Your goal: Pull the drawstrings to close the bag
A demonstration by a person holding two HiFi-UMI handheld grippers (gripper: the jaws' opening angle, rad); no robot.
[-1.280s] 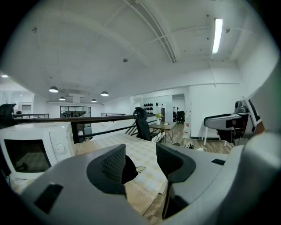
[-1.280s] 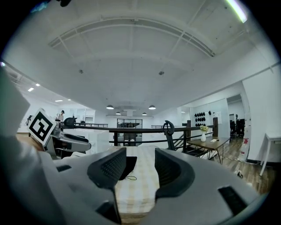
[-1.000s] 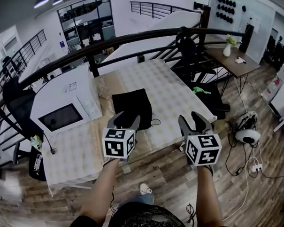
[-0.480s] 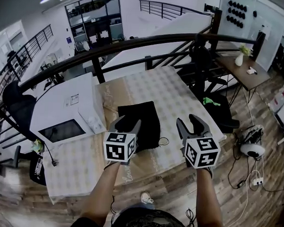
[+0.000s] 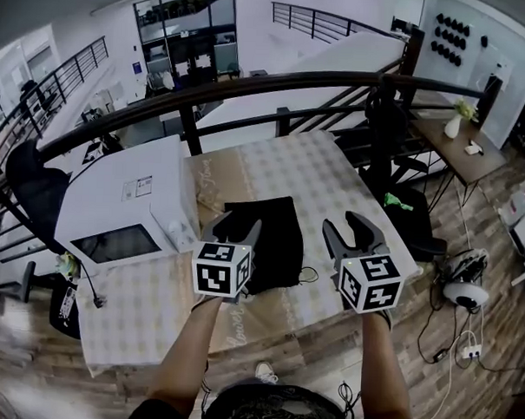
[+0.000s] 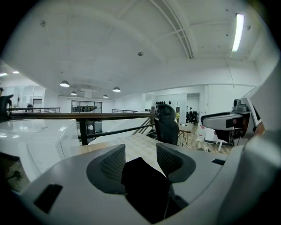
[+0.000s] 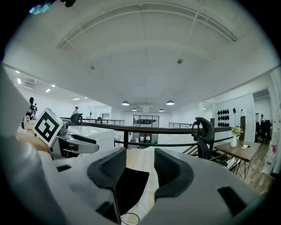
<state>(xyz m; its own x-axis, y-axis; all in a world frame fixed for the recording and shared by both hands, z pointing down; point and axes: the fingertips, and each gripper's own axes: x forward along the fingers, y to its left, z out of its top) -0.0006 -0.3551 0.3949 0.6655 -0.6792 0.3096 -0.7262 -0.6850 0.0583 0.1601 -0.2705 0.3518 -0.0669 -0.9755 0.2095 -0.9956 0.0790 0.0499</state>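
Both our left hand-held gripper (image 5: 235,226) and right hand-held gripper (image 5: 347,229) stand with jaws apart and empty, hovering over the near edge of the pale checked surface (image 5: 333,177). There the flat black fabric drawstring bag (image 5: 265,239) lies at mid-frame, beside a white boxy microwave oven (image 5: 123,211). We judge the step goes best if each gripper drops low at its own side of the bag's near end and pinches only cord, such as the thin dark loop (image 5: 308,273) at the lower right corner, never the cloth.
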